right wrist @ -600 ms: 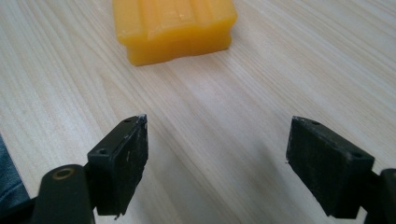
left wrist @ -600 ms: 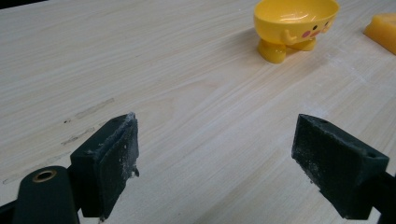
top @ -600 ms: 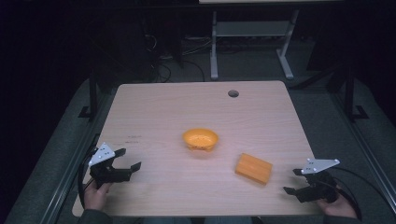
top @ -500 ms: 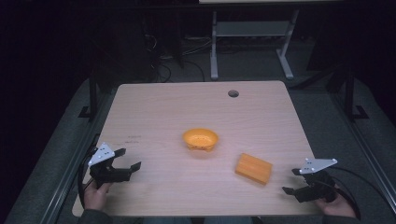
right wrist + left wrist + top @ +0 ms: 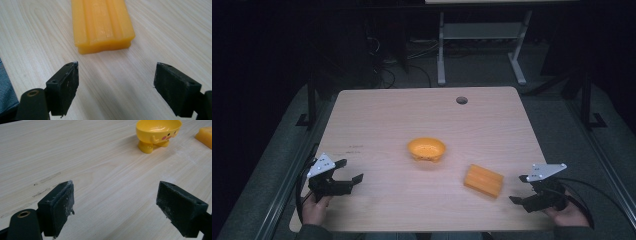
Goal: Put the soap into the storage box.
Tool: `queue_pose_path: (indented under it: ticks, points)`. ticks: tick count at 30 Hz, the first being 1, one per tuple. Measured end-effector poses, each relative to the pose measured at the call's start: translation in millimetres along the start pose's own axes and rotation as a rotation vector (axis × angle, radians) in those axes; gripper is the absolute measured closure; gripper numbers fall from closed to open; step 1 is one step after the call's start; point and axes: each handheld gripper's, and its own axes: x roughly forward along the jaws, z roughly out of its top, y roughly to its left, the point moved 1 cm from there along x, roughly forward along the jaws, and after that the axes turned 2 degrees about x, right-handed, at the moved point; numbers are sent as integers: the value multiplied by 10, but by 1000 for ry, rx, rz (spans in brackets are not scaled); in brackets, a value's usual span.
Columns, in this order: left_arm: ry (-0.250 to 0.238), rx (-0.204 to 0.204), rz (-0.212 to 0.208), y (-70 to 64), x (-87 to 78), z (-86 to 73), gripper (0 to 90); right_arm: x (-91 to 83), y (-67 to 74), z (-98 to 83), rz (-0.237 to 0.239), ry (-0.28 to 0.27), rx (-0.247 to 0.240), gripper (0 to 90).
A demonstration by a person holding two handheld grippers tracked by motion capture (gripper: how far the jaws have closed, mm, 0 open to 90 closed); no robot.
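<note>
Black foam-faced jaws stood wide apart on both claws, and neither held anything, so the work looked barely begun. Nearest the person, at the front edge of the pale wooden desk (image 5: 377, 120), the left claw (image 5: 351, 170) hovered low over bare wood with a hand behind it, its jaws pointing toward the middle of the desk; in the left gripper view its pads (image 5: 60, 207) were dusted white and framed nothing but grain. At the front right corner the right claw (image 5: 521, 189) sat equally spread, aimed at the orange ridged block (image 5: 483, 180), which lay flat on the desk just beyond its jaws. In the right gripper view that block (image 5: 101, 23) ran away lengthwise from the claw, its near end centred between the two pads but clear of them, so no contact had been made. Farther off, near the centre of the desk, the small yellow footed bowl (image 5: 426, 149) stood upright and apparently empty, well apart from the block and from both claws. Judging by this layout, the likely job was to lift the block and perhaps take it to the bowl; approach, grasp, carry and release all remained. Beyond the bowl, a round cable hole (image 5: 461, 100) marked the far edge.
</note>
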Motion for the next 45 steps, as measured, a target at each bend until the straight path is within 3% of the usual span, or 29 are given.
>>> queue_pose_path:
  ticks: [25,45]
  points:
    - [0,9,-6,4,-2,4,141,26,30,425,21,36,-84,191]
    - [-18,-9,-11,-8,-4,11,141,185,76,768,51,71,-146,192]
